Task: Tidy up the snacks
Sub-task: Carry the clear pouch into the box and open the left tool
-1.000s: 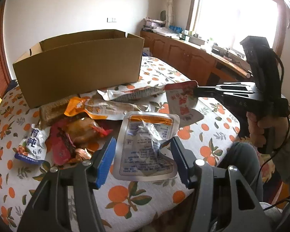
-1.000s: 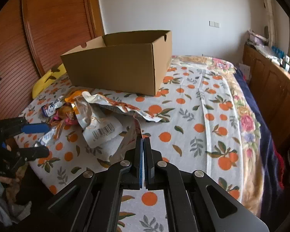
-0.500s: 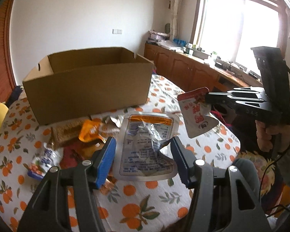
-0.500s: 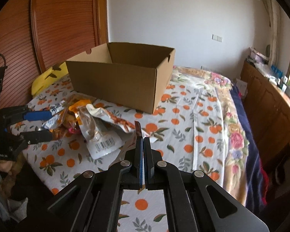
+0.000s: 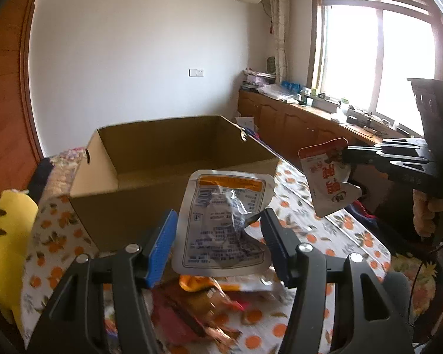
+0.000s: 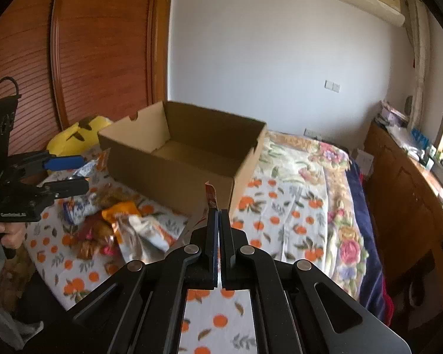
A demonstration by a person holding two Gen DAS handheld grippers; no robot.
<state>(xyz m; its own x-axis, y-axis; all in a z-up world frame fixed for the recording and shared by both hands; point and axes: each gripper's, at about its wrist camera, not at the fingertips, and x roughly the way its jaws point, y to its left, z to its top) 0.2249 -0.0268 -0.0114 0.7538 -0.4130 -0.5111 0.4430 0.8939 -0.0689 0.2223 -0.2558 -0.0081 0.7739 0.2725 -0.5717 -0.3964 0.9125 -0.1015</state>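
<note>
Jaws of the left gripper (image 5: 218,236) clamp a crinkled silver pouch (image 5: 224,224); the right gripper's (image 6: 218,227) pinch a flat red-topped sachet (image 5: 327,177).

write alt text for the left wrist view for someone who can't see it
The left tool holds a crinkled silver snack pouch above an orange-print cloth, facing an open brown cardboard box. At right, the right tool grips a red-and-white snack packet; more wrapped snacks lie below.
</note>
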